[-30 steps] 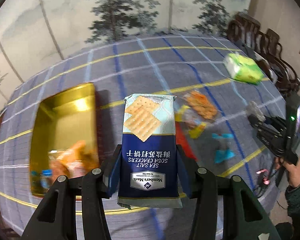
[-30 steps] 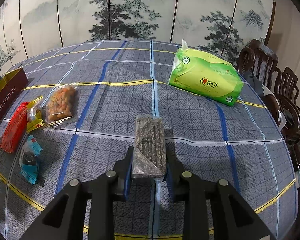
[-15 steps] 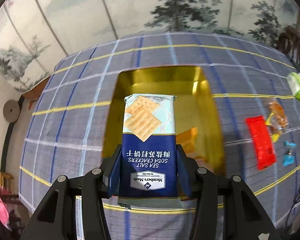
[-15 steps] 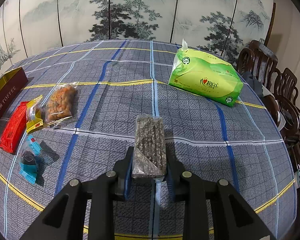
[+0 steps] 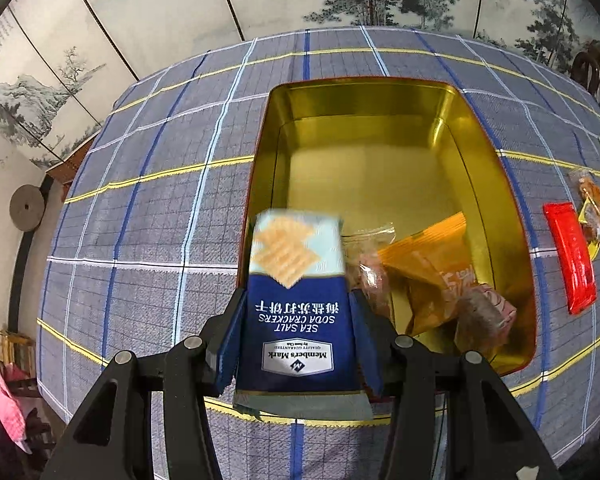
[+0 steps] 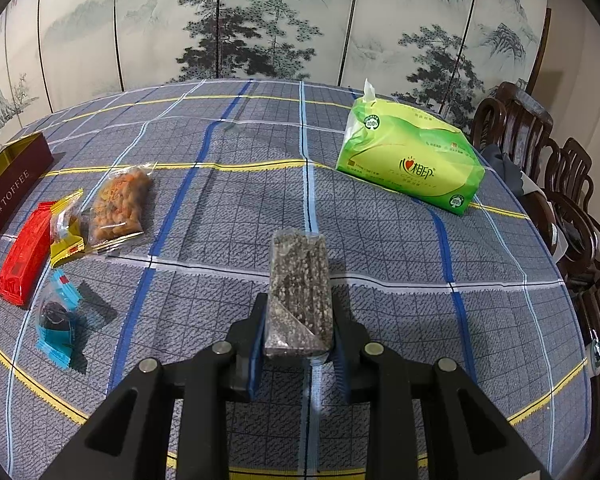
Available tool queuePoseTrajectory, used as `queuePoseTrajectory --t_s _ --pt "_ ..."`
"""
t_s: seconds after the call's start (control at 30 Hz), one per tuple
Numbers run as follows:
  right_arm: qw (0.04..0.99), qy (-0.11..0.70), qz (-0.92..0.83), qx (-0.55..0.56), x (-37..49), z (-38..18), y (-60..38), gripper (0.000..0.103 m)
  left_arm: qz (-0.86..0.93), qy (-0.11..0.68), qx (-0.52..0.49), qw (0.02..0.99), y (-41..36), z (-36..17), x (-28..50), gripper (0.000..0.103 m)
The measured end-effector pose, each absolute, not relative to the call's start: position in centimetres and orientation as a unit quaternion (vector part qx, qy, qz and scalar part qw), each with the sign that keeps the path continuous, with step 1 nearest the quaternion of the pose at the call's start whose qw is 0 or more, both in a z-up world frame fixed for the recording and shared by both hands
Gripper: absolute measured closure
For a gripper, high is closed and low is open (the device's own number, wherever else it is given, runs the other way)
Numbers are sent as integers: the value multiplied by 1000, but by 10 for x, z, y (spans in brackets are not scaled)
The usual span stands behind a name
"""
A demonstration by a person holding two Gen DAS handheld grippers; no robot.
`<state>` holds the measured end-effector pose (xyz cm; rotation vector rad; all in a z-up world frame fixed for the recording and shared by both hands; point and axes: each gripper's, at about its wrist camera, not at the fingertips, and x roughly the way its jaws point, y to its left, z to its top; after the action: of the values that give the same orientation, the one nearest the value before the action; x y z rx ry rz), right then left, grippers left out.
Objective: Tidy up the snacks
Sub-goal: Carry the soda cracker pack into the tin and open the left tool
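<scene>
Jaws of the left gripper (image 5: pixel 298 344) clamp a soda cracker pack (image 5: pixel 298 312) over the gold tin's (image 5: pixel 364 98) near-left corner; right gripper (image 6: pixel 298 340) grips a seaweed pack (image 6: pixel 300 280) above the worktop (image 6: pixel 380 240)

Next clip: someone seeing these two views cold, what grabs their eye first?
Probably the open gold tin filling the left wrist view, a few wrapped snacks in its near corner, with the blue soda cracker pack clamped in the left tool at its near left edge. In the right view, the bright green tissue pack sits far right, beyond the dark seed bar in the right tool.
</scene>
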<state>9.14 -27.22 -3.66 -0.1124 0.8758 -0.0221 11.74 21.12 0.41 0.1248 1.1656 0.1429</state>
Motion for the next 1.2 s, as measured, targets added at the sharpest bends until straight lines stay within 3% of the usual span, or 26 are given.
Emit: queuePoseTrajectory --t_s 0.33,0.67,1.2 --pt "905 424 -10 -47 91 -36 -274 75 68 548 55 832 212 2 118 52" --pt "900 433 -23 -48 96 -35 -271 76 64 537 50 840 203 7 111 30" --pt "910 413 32 -16 93 8 -212 76 101 485 -35 868 225 41 70 22"
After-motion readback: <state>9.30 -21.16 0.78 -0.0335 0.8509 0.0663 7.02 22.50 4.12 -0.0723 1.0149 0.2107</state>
